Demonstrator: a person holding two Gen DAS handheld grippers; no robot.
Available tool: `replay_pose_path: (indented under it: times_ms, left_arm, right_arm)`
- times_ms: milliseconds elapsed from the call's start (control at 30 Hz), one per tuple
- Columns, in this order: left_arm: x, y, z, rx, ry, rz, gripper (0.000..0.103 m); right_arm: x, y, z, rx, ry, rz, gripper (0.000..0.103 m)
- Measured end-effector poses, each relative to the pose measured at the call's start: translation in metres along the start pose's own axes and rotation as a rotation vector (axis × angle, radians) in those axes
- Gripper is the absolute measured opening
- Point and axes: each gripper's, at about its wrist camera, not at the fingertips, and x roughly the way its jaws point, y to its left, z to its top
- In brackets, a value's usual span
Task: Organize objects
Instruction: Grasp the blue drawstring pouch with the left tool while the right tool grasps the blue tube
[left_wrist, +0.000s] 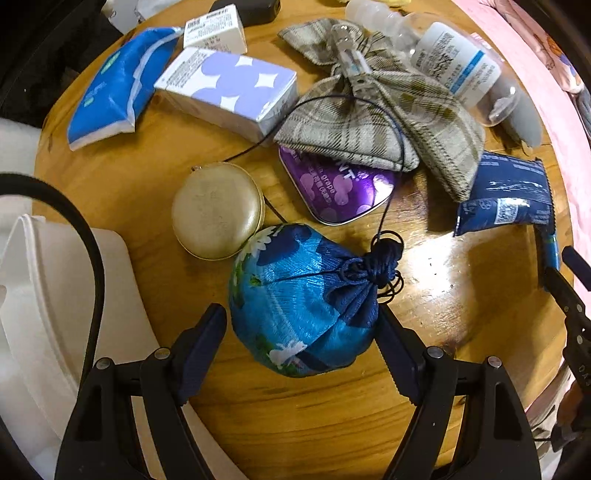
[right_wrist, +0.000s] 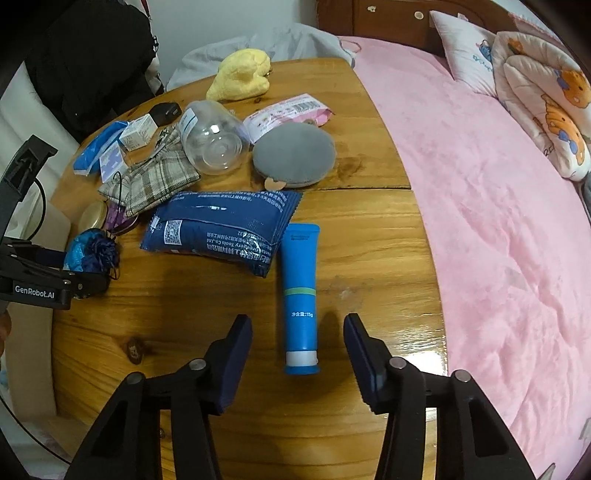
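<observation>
So my left gripper (left_wrist: 301, 328) is spread wide around the blue drawstring pouch (left_wrist: 295, 302), fingers on either side of it, not squeezing. The pouch sits on the round wooden table (left_wrist: 122, 192), just beside a gold round case (left_wrist: 218, 214) and near a purple tin (left_wrist: 336, 192) tucked under a plaid cloth (left_wrist: 369, 110). My right gripper (right_wrist: 298, 343) is spread too, straddling the cap end of a blue tube (right_wrist: 300, 288) lying flat next to a dark blue packet (right_wrist: 221, 229).
</observation>
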Motion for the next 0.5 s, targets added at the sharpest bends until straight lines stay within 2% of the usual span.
replay_pose_path:
  times_ms: [133, 233, 300, 367, 500]
  left_arm:
    - [0.004, 0.001, -0.006, -0.008, 0.011, -0.007, 0.081]
    - [0.004, 0.003, -0.011, -0.014, 0.007, -0.030, 0.076]
    - [0.004, 0.005, -0.013, -0.021, 0.003, -0.033, 0.075]
    - [0.004, 0.008, -0.016, -0.033, -0.002, -0.042, 0.073]
    - [0.004, 0.013, -0.023, -0.045, -0.013, -0.061, 0.066]
  right_arm:
    - [0.010, 0.004, -0.001, -0.020, 0.033, -0.017, 0.040]
    - [0.011, 0.008, -0.001, -0.039, 0.029, -0.033, 0.039]
    - [0.012, 0.010, -0.001, -0.049, 0.026, -0.038, 0.033]
    - [0.012, 0.012, -0.001, -0.057, 0.024, -0.051, 0.021]
    - [0.012, 0.012, -0.001, -0.046, 0.031, -0.044, 0.019]
